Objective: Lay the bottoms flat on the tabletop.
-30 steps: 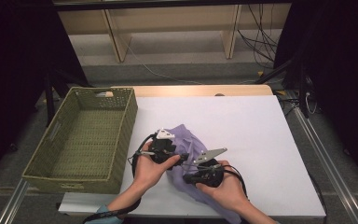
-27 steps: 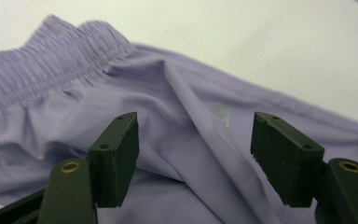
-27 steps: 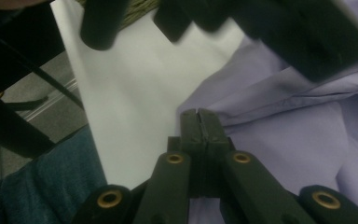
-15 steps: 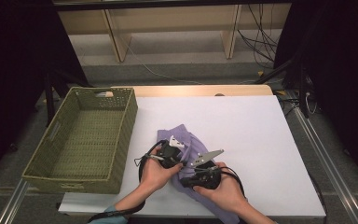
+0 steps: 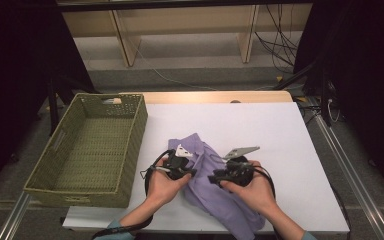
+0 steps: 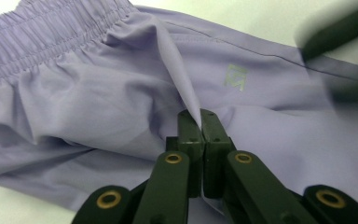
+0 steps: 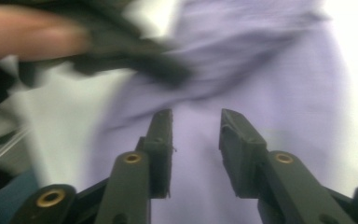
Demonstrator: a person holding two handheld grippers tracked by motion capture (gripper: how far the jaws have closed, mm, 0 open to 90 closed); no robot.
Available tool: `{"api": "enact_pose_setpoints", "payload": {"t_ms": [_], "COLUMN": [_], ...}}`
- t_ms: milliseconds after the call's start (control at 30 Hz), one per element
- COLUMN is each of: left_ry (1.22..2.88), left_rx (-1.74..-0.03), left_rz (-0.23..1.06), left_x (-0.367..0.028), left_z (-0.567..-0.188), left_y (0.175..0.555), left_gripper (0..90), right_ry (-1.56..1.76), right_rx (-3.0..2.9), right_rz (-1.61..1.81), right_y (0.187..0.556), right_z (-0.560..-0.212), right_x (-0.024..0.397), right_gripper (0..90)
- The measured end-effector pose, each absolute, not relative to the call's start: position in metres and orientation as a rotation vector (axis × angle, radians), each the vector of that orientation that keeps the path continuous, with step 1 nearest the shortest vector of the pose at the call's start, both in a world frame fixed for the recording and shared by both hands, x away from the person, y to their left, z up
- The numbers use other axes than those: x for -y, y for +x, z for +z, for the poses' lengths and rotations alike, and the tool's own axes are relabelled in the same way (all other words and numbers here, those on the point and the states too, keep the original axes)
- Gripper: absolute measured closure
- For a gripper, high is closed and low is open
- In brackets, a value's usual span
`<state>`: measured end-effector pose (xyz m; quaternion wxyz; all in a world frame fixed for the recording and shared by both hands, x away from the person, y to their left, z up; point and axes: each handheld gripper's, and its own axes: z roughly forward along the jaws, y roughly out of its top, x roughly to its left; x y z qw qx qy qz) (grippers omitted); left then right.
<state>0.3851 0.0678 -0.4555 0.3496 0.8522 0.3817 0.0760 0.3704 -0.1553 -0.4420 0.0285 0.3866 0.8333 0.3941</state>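
Nearest the table's front edge, purple shorts (image 5: 215, 192) spread flat on the white table (image 5: 300, 130), likely for folding. Left gripper (image 6: 200, 116) clamped on a raised pleat of cloth below the elastic waistband (image 6: 37, 37), probably to lift that side; right gripper (image 7: 196, 121) with jaws parted, just opened, nothing between them, low over the fabric. Both hands close together over the garment, wrists angled inward; beyond to the left, a green wicker basket (image 5: 135, 125).
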Motion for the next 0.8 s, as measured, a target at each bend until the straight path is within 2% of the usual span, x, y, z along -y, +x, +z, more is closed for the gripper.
{"api": "enact_pose_setpoints", "payload": {"t_ms": [233,600,800], "left_ry": [2.197,2.193,2.195], "left_rx": [-0.98,-0.971,-0.968], "left_rz": [0.193,0.198,0.203], "left_x": [-0.07,-0.071,-0.07], "left_z": [-0.453,-0.451,-0.452], "left_y": [0.383,0.382,0.381], "left_gripper": [88.6,88.4,88.3], "right_ry": [1.317,1.279,1.276], "right_rx": [-2.476,-2.504,-2.502], "right_rz": [1.076,1.021,0.983], "right_y": [0.411,0.437,0.437], "right_z": [-0.459,-0.48,-0.481], "right_x": [0.178,0.157,0.155], "right_gripper": [60.1,60.2,67.2]}}
